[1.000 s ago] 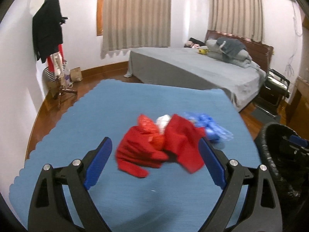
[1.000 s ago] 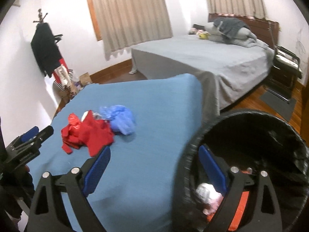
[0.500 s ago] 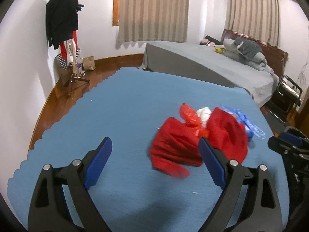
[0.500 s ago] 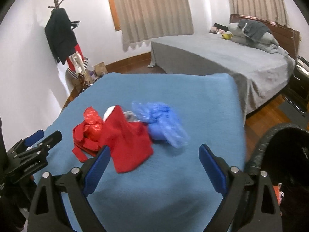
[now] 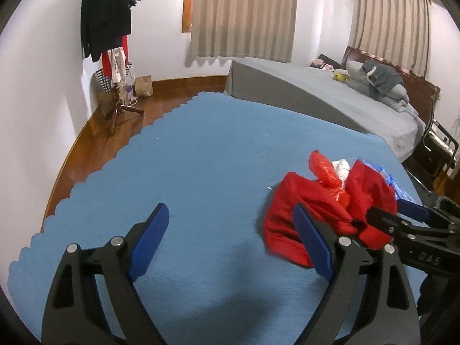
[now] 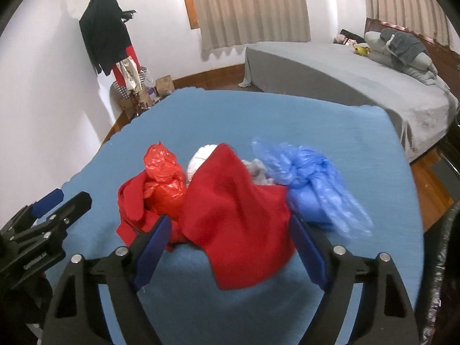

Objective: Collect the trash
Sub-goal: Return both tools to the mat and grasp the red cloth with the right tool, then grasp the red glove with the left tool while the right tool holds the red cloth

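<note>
The red cloth (image 6: 233, 215) lay mid-frame on the desk (image 6: 345, 132), between the right gripper (image 6: 230, 247) fingers, which were closing, not yet touching. The left gripper (image 5: 230, 241), closing empty, sat farther off.

the surface (image 6: 359, 132) is plain mid-blue. on it a bright red cloth (image 6: 235, 212), a glossy red plastic bag (image 6: 162, 169), a white wad (image 6: 201, 158) and a translucent blue bag (image 6: 313, 184). black fingers (image 6: 152, 247) with blue pads. grey bed (image 6: 345, 72), beige striped curtains (image 6: 250, 8)
</note>
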Tool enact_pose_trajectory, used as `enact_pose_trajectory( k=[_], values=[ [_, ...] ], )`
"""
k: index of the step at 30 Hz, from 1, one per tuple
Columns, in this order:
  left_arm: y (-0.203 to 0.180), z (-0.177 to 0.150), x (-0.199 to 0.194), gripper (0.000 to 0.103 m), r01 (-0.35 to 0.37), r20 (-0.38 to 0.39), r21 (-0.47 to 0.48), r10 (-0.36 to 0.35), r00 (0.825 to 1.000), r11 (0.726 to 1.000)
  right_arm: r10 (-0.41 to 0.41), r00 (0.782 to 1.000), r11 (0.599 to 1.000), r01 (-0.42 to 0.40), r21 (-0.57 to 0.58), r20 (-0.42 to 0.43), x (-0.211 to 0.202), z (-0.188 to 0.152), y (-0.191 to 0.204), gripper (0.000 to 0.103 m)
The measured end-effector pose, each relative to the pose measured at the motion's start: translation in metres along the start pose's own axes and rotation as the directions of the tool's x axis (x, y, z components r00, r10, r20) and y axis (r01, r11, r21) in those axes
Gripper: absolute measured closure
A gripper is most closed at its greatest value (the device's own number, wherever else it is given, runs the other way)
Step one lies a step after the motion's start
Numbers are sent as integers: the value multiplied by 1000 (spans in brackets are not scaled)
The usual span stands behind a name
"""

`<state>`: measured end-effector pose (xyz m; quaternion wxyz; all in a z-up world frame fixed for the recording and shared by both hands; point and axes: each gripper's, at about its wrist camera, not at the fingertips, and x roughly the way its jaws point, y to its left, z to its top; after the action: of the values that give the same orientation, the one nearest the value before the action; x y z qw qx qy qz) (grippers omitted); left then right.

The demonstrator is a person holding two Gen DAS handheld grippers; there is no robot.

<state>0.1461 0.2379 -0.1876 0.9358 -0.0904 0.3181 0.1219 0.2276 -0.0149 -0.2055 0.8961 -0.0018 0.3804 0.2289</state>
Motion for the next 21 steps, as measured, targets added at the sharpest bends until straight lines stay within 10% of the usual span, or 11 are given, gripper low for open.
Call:
enact_pose_trajectory(
  k=[11,21],
  values=[
    [6,2,3,18,10,2,-3,-10,1000,1000,55,997,998,-56,-12,-47,4,-2,-3,84],
    [-12,-1,-2,18,31,-7,9,-31,999,999,30,998,1000,-29,7,-54,-27,-20,-37,91]
  ],
)
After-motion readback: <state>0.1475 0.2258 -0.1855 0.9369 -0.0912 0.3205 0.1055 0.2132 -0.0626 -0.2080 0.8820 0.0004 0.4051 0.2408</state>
